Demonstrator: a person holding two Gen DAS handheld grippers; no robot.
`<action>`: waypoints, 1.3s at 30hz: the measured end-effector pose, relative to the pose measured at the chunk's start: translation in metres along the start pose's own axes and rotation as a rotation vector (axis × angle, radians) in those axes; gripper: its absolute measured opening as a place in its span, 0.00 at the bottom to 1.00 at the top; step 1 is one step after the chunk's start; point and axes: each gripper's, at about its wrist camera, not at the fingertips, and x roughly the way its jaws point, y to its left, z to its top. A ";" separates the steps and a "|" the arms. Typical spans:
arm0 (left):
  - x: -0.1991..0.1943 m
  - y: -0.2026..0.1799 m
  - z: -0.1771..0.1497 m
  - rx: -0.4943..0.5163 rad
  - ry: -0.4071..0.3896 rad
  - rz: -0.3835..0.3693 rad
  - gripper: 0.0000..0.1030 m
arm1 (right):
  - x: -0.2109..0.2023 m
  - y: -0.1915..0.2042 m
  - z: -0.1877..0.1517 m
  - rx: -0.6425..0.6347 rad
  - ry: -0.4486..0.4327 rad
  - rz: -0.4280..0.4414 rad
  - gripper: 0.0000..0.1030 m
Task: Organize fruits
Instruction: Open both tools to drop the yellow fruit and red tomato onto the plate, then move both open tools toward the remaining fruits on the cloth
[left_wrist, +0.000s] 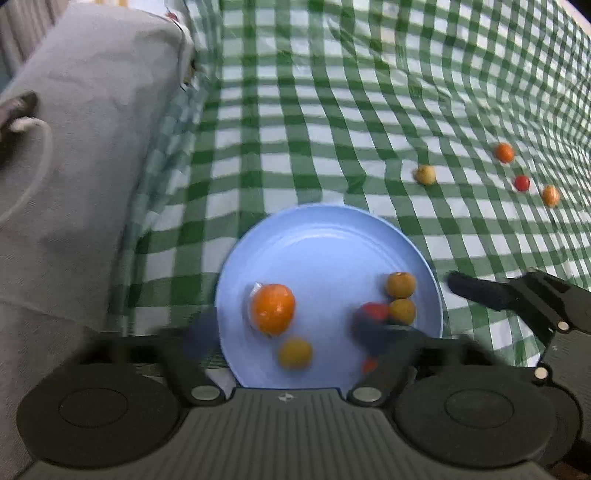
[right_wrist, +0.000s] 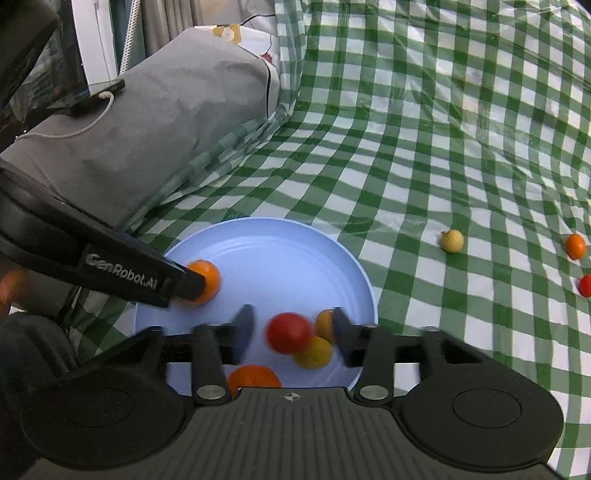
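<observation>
A light blue plate (left_wrist: 325, 240) (right_wrist: 273, 251) lies on the green checked cloth and holds several small fruits. In the left wrist view my left gripper (left_wrist: 288, 334) stands wide open over the plate. A big orange fruit (left_wrist: 273, 308) and a yellow fruit (left_wrist: 295, 352) lie between its blurred fingers (left_wrist: 201, 332), untouched. My right gripper (right_wrist: 291, 328) is open around a red tomato (right_wrist: 290, 332); the pads do not press it. Yellow-orange fruits (right_wrist: 314, 352) lie beside the tomato. One of the left gripper's fingers (right_wrist: 184, 284) reaches in front of the big orange fruit (right_wrist: 207, 278).
Loose on the cloth to the right lie a pale yellow fruit (left_wrist: 425, 174) (right_wrist: 452, 240), an orange one (left_wrist: 504, 152) (right_wrist: 576, 246), a red one (left_wrist: 522, 182) and another orange one (left_wrist: 550, 195). A grey cushion (right_wrist: 166, 129) with a phone and cable on it borders the plate's left.
</observation>
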 end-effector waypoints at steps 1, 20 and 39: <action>-0.007 0.000 -0.002 0.000 -0.019 0.005 0.97 | -0.004 0.000 0.001 0.005 0.002 -0.004 0.75; -0.119 -0.006 -0.078 -0.035 -0.033 0.124 0.99 | -0.137 0.024 -0.036 0.121 0.039 -0.031 0.97; -0.191 -0.032 -0.114 -0.016 -0.171 0.136 0.99 | -0.217 0.038 -0.055 0.079 -0.155 -0.066 0.98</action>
